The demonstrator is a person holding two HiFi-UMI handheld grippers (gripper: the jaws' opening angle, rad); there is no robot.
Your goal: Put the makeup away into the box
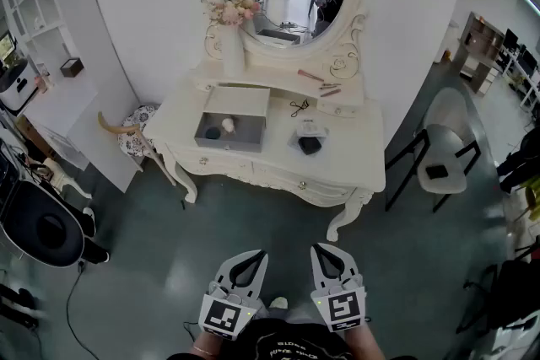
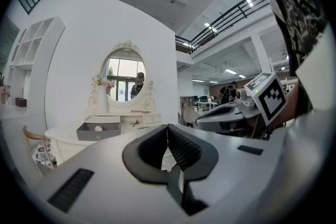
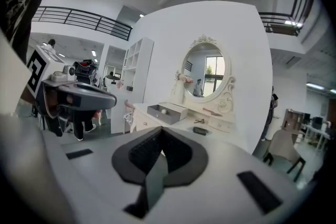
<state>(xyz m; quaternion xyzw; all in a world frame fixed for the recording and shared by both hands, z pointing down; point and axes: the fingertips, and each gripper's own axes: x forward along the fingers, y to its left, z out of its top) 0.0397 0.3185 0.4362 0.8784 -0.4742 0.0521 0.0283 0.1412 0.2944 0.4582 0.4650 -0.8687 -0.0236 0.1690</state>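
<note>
A white dressing table (image 1: 354,169) with an oval mirror stands across the floor, well ahead of me. On it sits an open grey box (image 1: 216,139) holding a small white item and a dark one. To its right lie a black compact (image 1: 310,145), a small dark tool (image 1: 299,106) and thin pencils (image 1: 316,80) on the upper shelf. Both grippers hang low in front of me, far from the table. The left gripper (image 1: 251,254) (image 2: 168,127) is shut and empty. The right gripper (image 1: 326,248) (image 3: 160,130) is also shut, with nothing in it. The box (image 3: 167,112) and compact (image 3: 199,131) show small in the right gripper view.
A vase of flowers (image 1: 232,38) stands at the table's back left. A patterned stool (image 1: 133,139) is at the table's left end and a white chair (image 1: 445,139) at its right. White shelving (image 1: 51,88) and a black round seat (image 1: 42,233) line the left side.
</note>
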